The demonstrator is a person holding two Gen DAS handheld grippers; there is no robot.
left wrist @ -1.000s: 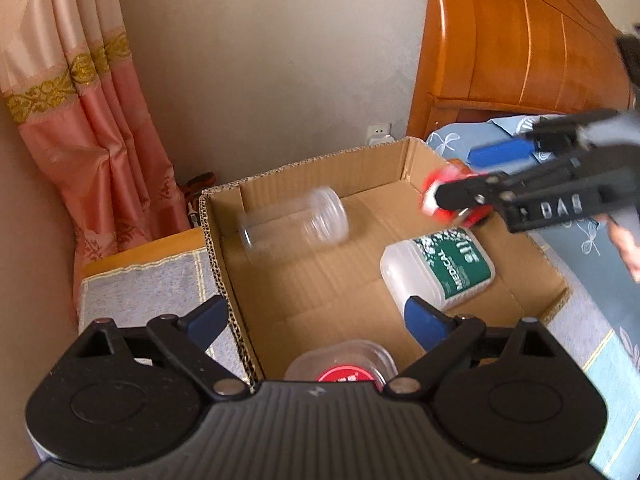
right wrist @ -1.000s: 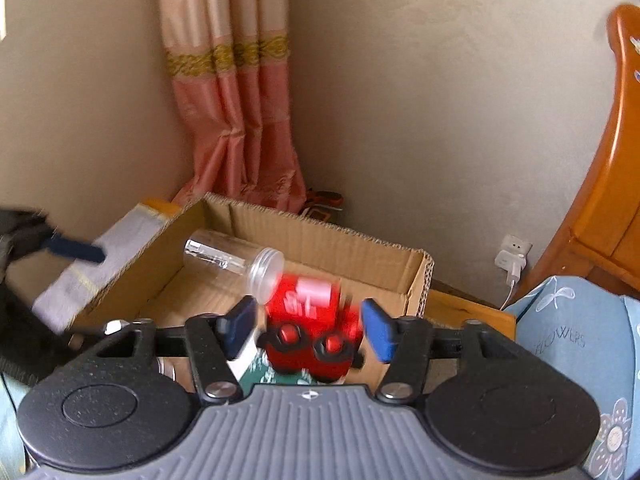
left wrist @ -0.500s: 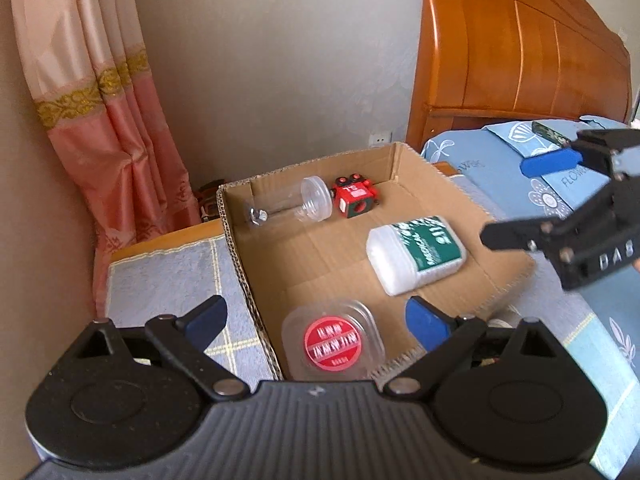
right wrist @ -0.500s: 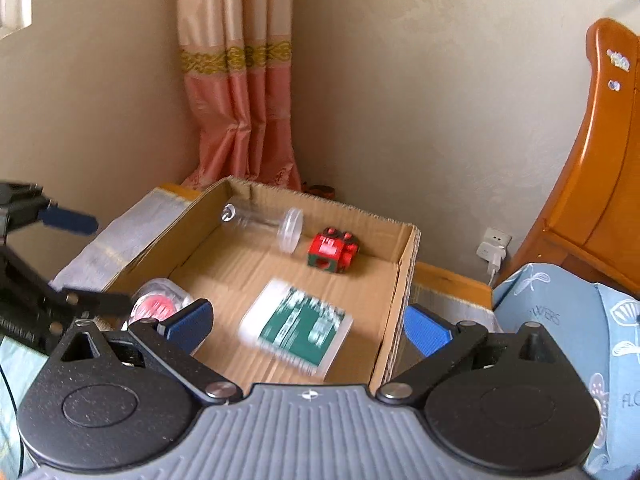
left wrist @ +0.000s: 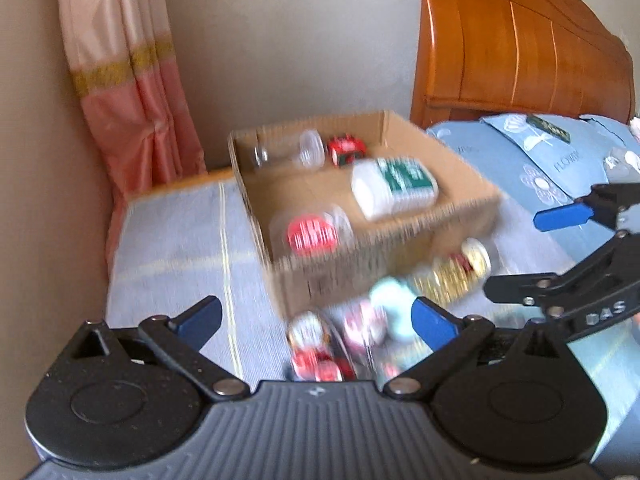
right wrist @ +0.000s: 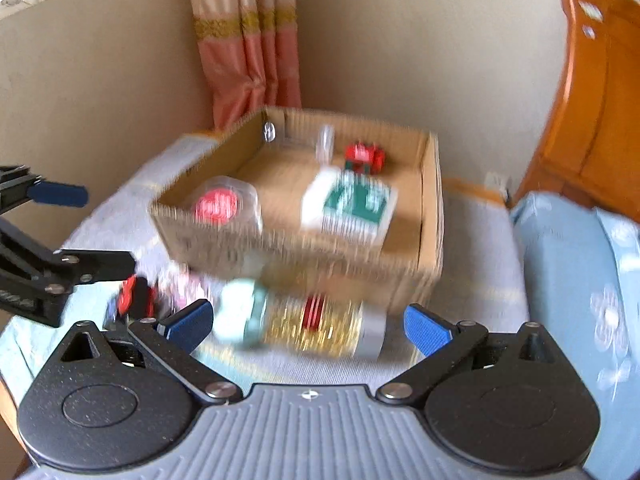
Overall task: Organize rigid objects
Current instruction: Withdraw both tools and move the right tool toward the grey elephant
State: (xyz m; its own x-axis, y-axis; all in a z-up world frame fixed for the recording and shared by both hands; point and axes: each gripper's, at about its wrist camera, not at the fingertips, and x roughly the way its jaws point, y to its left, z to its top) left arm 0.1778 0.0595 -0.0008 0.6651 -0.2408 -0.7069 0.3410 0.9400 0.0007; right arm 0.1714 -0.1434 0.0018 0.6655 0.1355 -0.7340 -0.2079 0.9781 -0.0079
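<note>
Hovering near side of a cardboard box [left wrist: 384,240], both grippers empty. Both views blurred.

Left gripper [left wrist: 316,320]: fingers [left wrist: 200,318] spread wide and opening further, nothing between the pads. Seen from the right wrist camera it enters at far left [right wrist: 60,224], fingers apart.

Right gripper [right wrist: 308,326]: fingers [right wrist: 426,330] spread at their widest, not pressing on anything. From the left wrist camera it sits at the right edge [left wrist: 560,248], fingers apart.

Box stands on a grey-striped cloth [left wrist: 176,248] over a surface beside a blue floral bed cover [left wrist: 560,168]. Contents:
- clear jar [left wrist: 296,152] on its side, far-left corner
- small red toy [left wrist: 346,150] just right of the jar, against the far wall
- white container with green label [left wrist: 394,186] lying right of centre
- clear round tub with red label [left wrist: 310,234] at the near-left corner

Outside the box, on the cloth just near of its front wall:
- gold-patterned jar with pale cap [right wrist: 304,326] on its side, lying ahead of the right fingers
- cluster of small red and white pieces [left wrist: 332,340] to its left, ahead of the left fingers; too smeared to identify

Background: pink curtain [left wrist: 132,92] at far left, wooden headboard [left wrist: 520,48] at far right.
</note>
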